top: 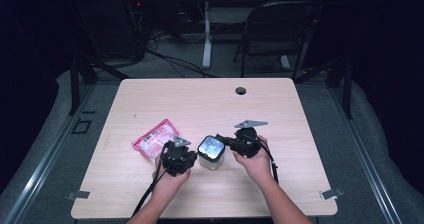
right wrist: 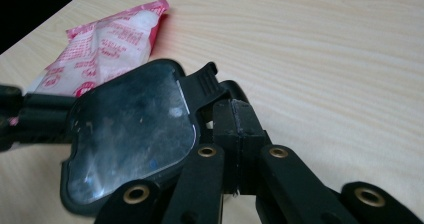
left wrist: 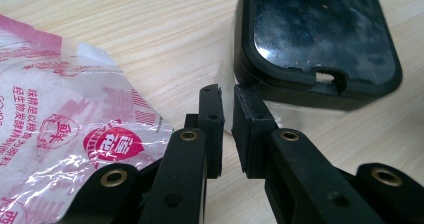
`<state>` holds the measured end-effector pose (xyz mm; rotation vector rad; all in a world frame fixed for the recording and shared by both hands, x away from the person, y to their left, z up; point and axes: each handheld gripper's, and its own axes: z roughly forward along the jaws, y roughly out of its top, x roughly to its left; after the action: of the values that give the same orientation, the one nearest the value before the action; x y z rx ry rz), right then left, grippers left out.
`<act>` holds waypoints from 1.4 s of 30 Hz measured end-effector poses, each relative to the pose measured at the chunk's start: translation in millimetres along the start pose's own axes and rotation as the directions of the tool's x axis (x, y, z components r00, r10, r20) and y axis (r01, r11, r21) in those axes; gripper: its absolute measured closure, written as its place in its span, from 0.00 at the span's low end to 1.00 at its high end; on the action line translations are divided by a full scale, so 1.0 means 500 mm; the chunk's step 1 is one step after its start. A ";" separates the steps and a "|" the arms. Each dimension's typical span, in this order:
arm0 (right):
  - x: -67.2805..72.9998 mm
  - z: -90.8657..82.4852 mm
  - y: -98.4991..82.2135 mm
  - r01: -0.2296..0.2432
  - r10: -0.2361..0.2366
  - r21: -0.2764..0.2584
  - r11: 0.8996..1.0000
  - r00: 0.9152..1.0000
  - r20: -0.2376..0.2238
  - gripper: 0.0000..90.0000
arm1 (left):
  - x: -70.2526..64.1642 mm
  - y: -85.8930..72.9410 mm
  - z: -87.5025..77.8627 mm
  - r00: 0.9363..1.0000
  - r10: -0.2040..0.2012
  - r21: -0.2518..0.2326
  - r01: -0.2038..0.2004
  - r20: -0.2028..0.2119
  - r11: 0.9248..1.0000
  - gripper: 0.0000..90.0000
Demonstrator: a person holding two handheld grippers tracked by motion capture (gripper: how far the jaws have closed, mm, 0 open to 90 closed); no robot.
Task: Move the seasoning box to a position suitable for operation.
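Your right claw [right wrist: 235, 119] is pressed together at the lid tab of the clear container [top: 210, 153], near the counter's [top: 280, 109] front edge, likely to steady it. Your left claw [left wrist: 227, 101], narrowly parted and pinching nothing, sits between container and pink packet [top: 155, 138], probably lining up a second grip.

Lab or test bay: pale wood-grain bench [top: 280, 134] on a grey floor ringed by black curtains, with a black folding chair [top: 277, 26], a white desk leg [top: 206, 34] and loose black cables [top: 170, 59] behind.
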<state>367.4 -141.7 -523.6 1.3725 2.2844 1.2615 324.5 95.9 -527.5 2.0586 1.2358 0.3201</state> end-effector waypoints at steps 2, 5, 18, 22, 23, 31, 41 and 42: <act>0.014 -0.019 -0.023 0.009 -0.009 0.002 1.000 1.000 0.002 1.00 | 0.001 -0.002 -0.001 1.000 0.008 -0.004 -0.008 -0.001 1.000 0.92; 0.032 -0.036 -0.043 0.030 -0.030 0.006 1.000 0.999 0.014 1.00 | 0.000 -0.004 -0.003 1.000 0.011 0.001 -0.011 0.011 1.000 0.91; 0.110 -0.096 -0.118 0.158 -0.158 0.029 0.987 0.987 -0.018 0.93 | 0.009 -0.022 -0.026 0.999 0.006 -0.018 -0.005 0.045 1.000 0.78; 0.104 -0.119 -0.116 0.147 -0.147 -0.005 0.989 0.989 -0.014 0.85 | 0.015 -0.023 -0.054 0.997 -0.011 -0.071 0.016 0.076 0.997 0.64; 0.101 -0.124 -0.113 0.148 -0.148 -0.013 0.989 0.989 0.001 0.80 | 0.015 -0.022 -0.059 0.997 -0.009 -0.084 0.015 0.074 0.996 0.62; 0.084 -0.127 -0.083 0.135 -0.133 -0.072 0.988 0.991 0.028 0.51 | 0.046 -0.012 -0.078 0.992 -0.062 -0.097 0.073 0.113 0.993 0.52; 0.082 -0.117 -0.044 0.089 -0.088 -0.104 0.991 0.996 0.011 0.50 | 0.045 -0.007 -0.081 0.993 -0.019 -0.103 0.032 0.119 0.994 0.55; 0.082 -0.116 -0.043 0.105 -0.104 -0.095 0.990 0.994 0.019 0.52 | 0.045 -0.007 -0.081 0.993 -0.011 -0.100 0.023 0.119 0.995 0.54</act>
<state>299.8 -146.1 -493.7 1.2096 2.2237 1.3061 312.0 133.8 -503.7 1.9513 1.1417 0.2439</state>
